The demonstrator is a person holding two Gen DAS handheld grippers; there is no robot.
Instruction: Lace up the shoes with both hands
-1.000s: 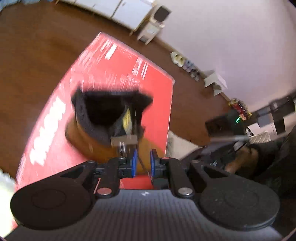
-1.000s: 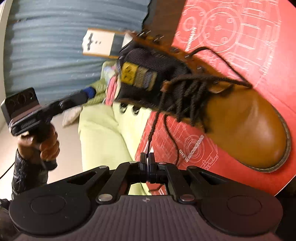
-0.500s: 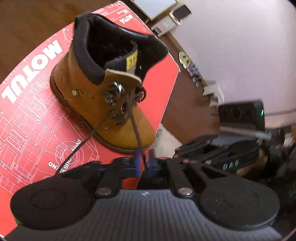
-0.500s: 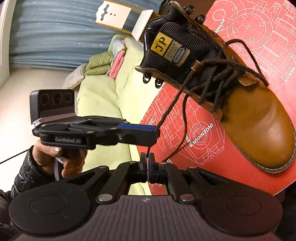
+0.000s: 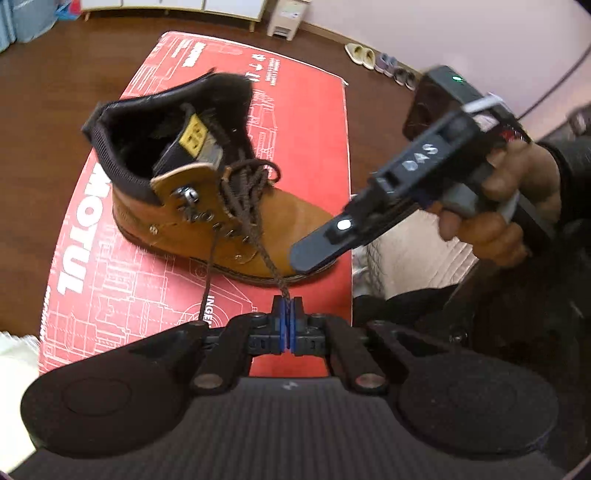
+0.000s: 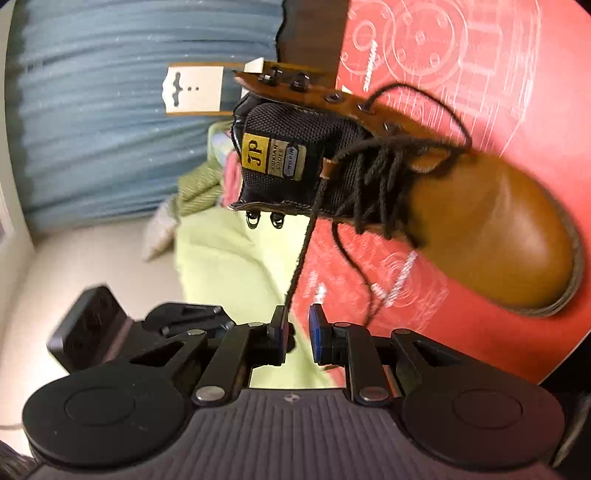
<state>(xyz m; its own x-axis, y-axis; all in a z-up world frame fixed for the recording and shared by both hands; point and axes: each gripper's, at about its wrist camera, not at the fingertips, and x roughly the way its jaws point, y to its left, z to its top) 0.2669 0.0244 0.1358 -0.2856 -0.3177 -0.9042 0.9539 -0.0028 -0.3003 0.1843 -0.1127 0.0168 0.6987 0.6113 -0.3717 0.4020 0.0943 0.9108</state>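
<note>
A tan leather boot with a black padded collar stands on a red printed box. Its dark brown lace is threaded through the lower eyelets. One strand runs taut from the boot to my left gripper, which is shut on it. A hand holds my right gripper over the boot's toe. In the right wrist view the right gripper has its jaws opening; the strand passes just above its left finger and the pads do not press it. A second strand hangs loose.
The box lies on a dark wooden floor. Several shoes and a white cabinet stand along the far wall. A light green cushion and a blue curtain lie beyond the box. The left gripper's black body sits low on the left.
The left gripper closed on the lace strand and pulled it away from the boot. The right gripper, shut on that strand before, has parted its jaws and let it go.
</note>
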